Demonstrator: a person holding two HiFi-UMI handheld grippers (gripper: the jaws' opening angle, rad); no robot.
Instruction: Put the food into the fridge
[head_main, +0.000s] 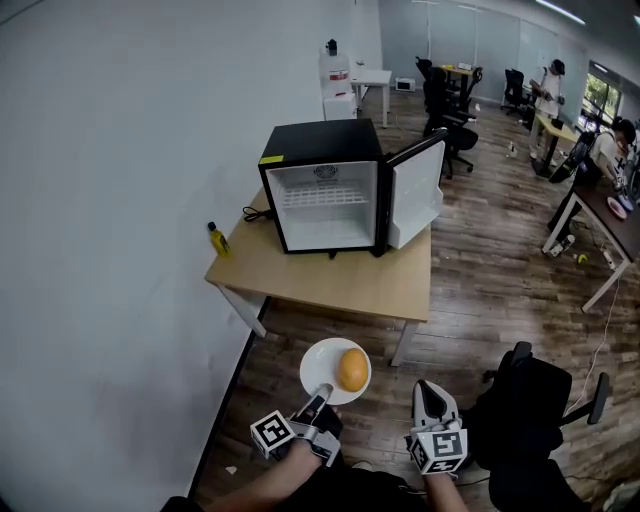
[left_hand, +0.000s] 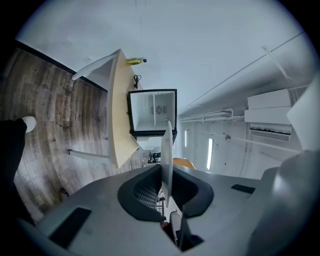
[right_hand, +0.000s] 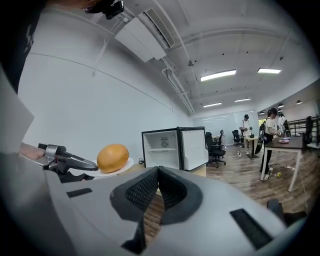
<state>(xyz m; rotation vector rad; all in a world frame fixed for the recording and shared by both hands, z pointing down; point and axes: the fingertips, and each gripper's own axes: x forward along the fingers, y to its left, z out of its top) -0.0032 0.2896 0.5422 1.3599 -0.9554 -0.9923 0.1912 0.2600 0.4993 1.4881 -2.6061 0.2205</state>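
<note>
Food (head_main: 352, 370), one rounded orange-yellow piece, lies on a white plate (head_main: 314, 362) at the lower middle of the head view. It is held in the air, well apart from the fridge (head_main: 320, 190). The piece sits loose and will probably roll if the plate tilts. Whether it is fruit or bread cannot be told, so its firmness is uncertain. The plate looks stiff, smooth and breakable.

Hold point: the near rim, where the left claw (head_main: 322, 393) is clamped on the plate's edge. The left gripper view shows that rim edge-on between the jaws. The right claw (head_main: 430, 388), at the lower right, has its jaws together on nothing.

The fridge stands on the tabletop (head_main: 330, 285) at the upper middle, with its door swung open to the right and a wire shelf inside.

Hidden: the plate's underside. In the left gripper view, most of the food is also hidden behind the plate.
</note>
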